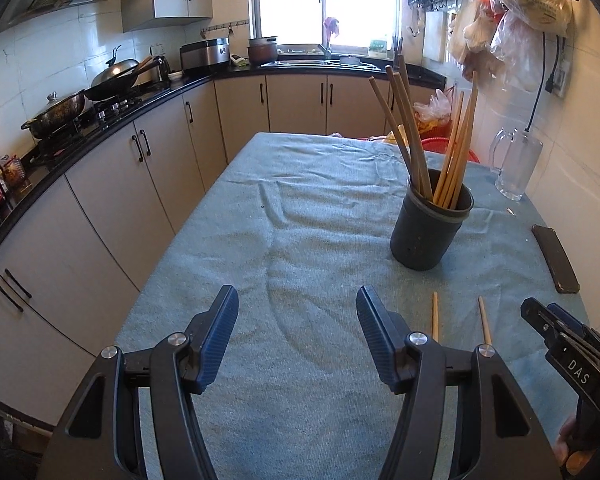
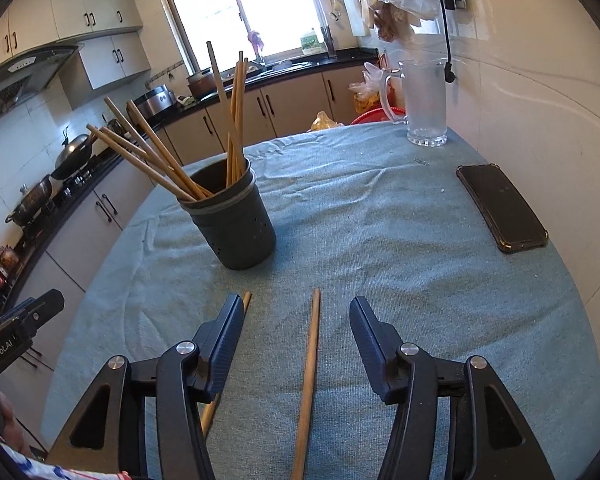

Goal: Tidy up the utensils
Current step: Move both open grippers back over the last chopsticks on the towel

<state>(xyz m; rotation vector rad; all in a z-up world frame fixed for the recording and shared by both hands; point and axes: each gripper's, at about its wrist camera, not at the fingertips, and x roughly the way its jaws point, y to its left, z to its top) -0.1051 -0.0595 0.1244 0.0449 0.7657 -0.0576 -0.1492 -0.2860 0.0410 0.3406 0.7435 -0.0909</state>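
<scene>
A: Nearest the lens in the right wrist view is the right gripper [image 2: 294,312], jaws apart. One chopstick [image 2: 309,376] lies flat on the blue cloth [image 2: 400,264] between the two fingers, and neither pad touches it.

B: And the second chopstick [image 2: 246,299]?

A: It lies just outside the left finger [image 2: 224,344], mostly hidden behind it, so contact cannot be told.

B: What about the left gripper [image 1: 298,308]?

A: Its jaws are apart too, with only bare cloth between them. From that view, the tips of both loose sticks show just beyond its right finger.

B: Where is the holder?

A: The dark cup [image 2: 232,220] stands upright on the cloth beyond the loose pair, already filled with other chopsticks [image 2: 160,164] that fan out to the left and upward.

B: Anything else on the table?

A: A phone [image 2: 500,208] lies flat near the right edge, and a glass mug [image 2: 424,100] stands at the far corner, by the wall.
</scene>
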